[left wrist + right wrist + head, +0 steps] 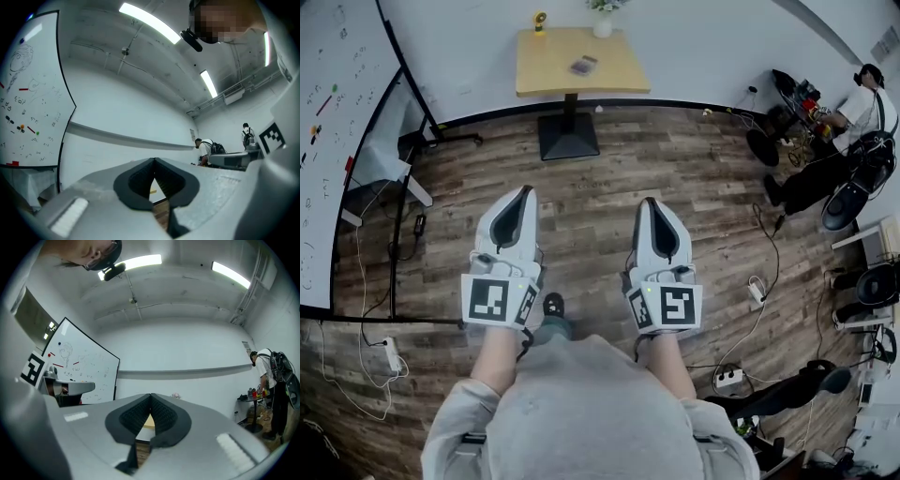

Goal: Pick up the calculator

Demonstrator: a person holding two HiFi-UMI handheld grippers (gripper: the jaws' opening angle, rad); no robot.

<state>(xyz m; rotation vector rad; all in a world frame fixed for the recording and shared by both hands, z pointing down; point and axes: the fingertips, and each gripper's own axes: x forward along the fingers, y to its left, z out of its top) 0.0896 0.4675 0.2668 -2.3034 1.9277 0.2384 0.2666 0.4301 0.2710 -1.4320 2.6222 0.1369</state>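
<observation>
I hold both tongs side by side above the wood floor (600, 173), pointing ahead, well short of the surface (546, 73). The left tongs (525, 192) are closed, pads meeting at the tip, and empty. The right tongs (650, 202) are also pressed together and empty. The calculator (583, 65) lies flat on the small wooden surface by the white wall, a little right of its middle. A white vase (602, 25) and a small yellow item (539, 21) stand at its far edge. A whiteboard (337, 141) stands to my left.
</observation>
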